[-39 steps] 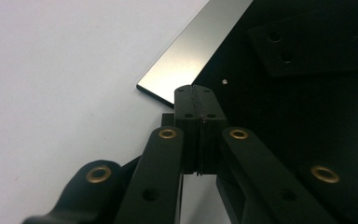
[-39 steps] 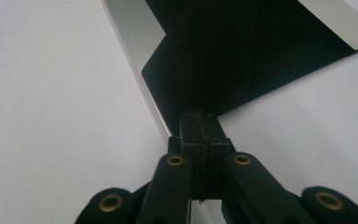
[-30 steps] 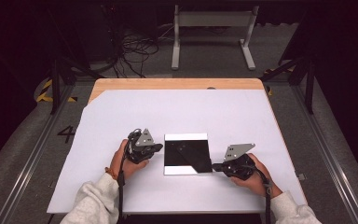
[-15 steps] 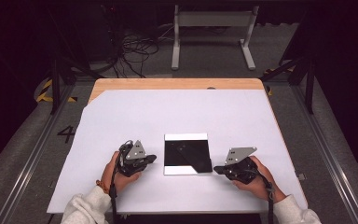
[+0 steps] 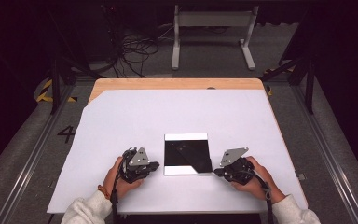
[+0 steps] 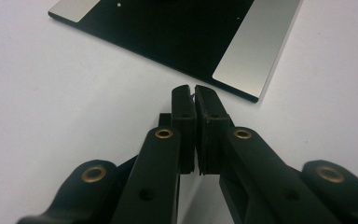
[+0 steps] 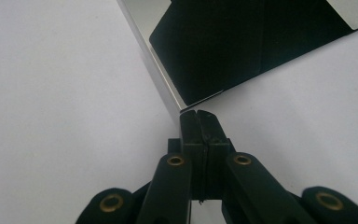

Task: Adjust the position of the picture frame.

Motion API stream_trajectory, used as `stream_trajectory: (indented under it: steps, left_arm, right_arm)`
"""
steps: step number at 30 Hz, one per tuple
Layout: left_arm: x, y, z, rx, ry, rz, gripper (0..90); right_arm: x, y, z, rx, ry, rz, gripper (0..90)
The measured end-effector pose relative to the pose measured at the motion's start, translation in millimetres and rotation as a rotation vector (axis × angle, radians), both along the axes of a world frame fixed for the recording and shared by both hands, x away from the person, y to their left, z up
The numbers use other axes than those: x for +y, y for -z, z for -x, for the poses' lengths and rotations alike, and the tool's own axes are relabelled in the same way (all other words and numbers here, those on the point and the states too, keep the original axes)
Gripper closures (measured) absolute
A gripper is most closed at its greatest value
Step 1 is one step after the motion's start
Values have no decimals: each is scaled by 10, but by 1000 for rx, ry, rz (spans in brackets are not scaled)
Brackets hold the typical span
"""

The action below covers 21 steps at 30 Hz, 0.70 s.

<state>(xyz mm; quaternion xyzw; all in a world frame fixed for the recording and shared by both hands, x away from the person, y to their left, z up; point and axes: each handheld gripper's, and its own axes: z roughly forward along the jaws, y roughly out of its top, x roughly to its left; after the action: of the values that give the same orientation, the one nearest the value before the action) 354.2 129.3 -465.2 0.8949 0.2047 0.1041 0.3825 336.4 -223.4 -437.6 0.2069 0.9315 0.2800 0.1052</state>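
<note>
Right tool (clenched, grasping nothing) sits just beside the mirror plate's near corner; left tool, likewise clenched, lies slightly farther off its opposite edge.

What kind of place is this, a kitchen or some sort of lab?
Most likely a lab or recording workstation: a white-covered table holding a square mirror-like plate, floor rails alongside, and loose cables behind it.
</note>
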Motion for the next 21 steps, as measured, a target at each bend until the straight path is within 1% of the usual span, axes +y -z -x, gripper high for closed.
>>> stream_trajectory:
  steps: [3,9,11,12,14,21]
  left_arm:
    - [-15,5,-2,-1,5,-3,865]
    - [-4,5,-8,3,4,1,858]
    - [-1,2,-10,1,2,-2,853]
    - [6,-6,-14,-6,2,-1,852]
    - [16,-16,-14,-4,2,7,851]
    - [23,-13,-19,-3,-1,6,830]
  right_arm:
    - [28,7,12,5,-12,3,900]
    - [48,6,12,3,-6,6,900]
    - [48,10,9,4,-6,0,900]
    - [49,10,8,5,-5,-1,900]
    - [49,14,5,7,-3,-8,900]
    - [36,3,2,4,-4,-22,900]
